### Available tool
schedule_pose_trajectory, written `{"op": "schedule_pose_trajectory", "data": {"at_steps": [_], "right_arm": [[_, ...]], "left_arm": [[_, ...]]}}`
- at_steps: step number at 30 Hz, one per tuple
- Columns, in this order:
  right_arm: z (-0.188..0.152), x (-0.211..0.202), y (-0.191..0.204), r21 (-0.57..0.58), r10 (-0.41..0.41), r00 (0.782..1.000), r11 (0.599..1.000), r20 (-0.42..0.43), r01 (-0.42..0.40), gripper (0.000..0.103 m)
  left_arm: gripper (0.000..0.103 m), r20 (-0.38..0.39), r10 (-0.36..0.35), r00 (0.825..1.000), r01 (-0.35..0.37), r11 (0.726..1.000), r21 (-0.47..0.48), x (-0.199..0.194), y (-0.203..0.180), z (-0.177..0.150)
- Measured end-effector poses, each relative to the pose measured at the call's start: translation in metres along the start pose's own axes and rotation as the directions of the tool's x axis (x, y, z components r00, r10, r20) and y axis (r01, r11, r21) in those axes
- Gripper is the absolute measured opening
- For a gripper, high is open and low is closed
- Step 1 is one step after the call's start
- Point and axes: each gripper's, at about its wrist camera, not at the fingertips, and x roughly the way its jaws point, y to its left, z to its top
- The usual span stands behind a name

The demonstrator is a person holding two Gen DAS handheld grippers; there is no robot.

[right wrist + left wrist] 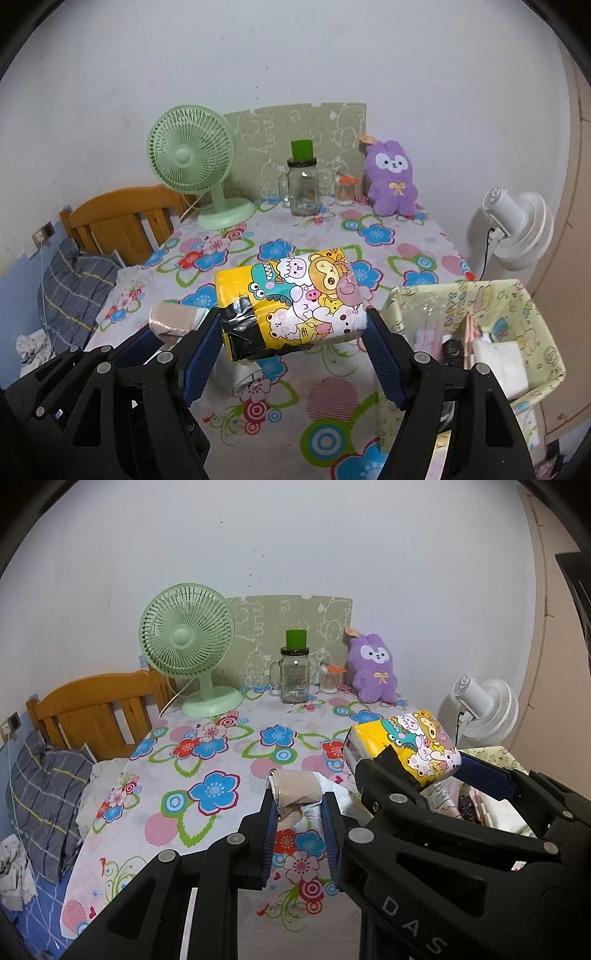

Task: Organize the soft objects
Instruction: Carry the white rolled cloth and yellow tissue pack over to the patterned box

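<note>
Yellow tissue pack (291, 302) clamped between right tongs (291, 332); left tongs (301, 812) pinch beige roll (295, 794).

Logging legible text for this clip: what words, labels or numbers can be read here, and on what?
"DAS": white letters on the right gripper's black body, cut off by the picture's edge.
Yellow cartoon tissue pack: animal pictures only, no readable words.
Glass jar: printing on the glass and lid too small to read.
Fabric storage box: lettering on the rim too blurred to read.
</note>
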Motion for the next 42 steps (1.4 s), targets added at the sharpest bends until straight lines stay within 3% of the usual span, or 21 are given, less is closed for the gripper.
{"op": "schedule_pose_trajectory", "data": {"at_steps": [21,42], "right_arm": [[0.008,-0.031,-0.058,0.029,-0.066,0.997,0.997,0.034,0.065,0.077],[0.0,-0.027,-0.13,0.084,-0.115,0.993,0.99,0.016,0.113,0.077]], "left_arm": [[0.022,0.025,-0.072,0.997,0.071,0.996,0.047,-0.006,-0.059,0.012],[0.023,-0.018,-0.166,0.986,0.167,0.983,0.08,0.019,-0.125,0.013]]}}
